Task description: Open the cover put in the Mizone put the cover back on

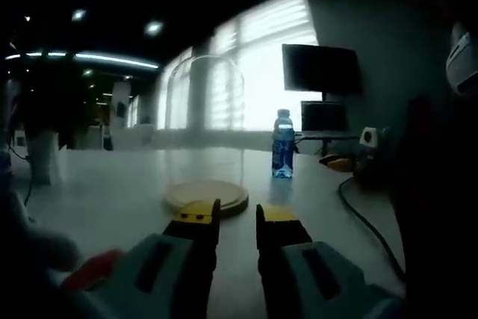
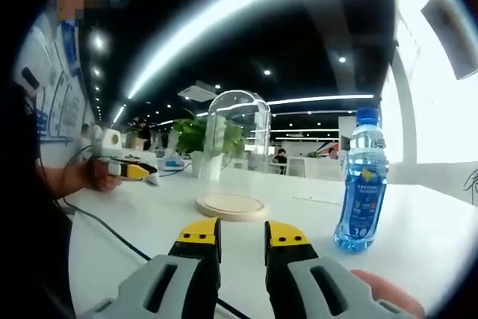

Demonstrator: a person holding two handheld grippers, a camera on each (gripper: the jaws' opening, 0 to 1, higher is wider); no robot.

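Observation:
A clear glass dome cover [image 1: 205,113] stands on a round wooden base [image 1: 206,195] on the white table, straight ahead of my left gripper [image 1: 237,218]. Its jaws are a little apart with nothing between them, short of the base. The Mizone bottle [image 1: 283,144], blue with a blue cap, stands upright to the right of the dome and farther back. In the right gripper view the dome [image 2: 236,147] sits on the base [image 2: 231,206] ahead of my right gripper [image 2: 243,240], open and empty. There the bottle [image 2: 361,188] is close by on the right.
A black cable [image 1: 364,222] runs along the table's right side; in the right gripper view the cable [image 2: 112,233] lies at the left. A person's hand [image 2: 98,174] rests by a yellow object [image 2: 135,171]. Monitors [image 1: 321,69] and a potted plant [image 2: 193,137] stand behind.

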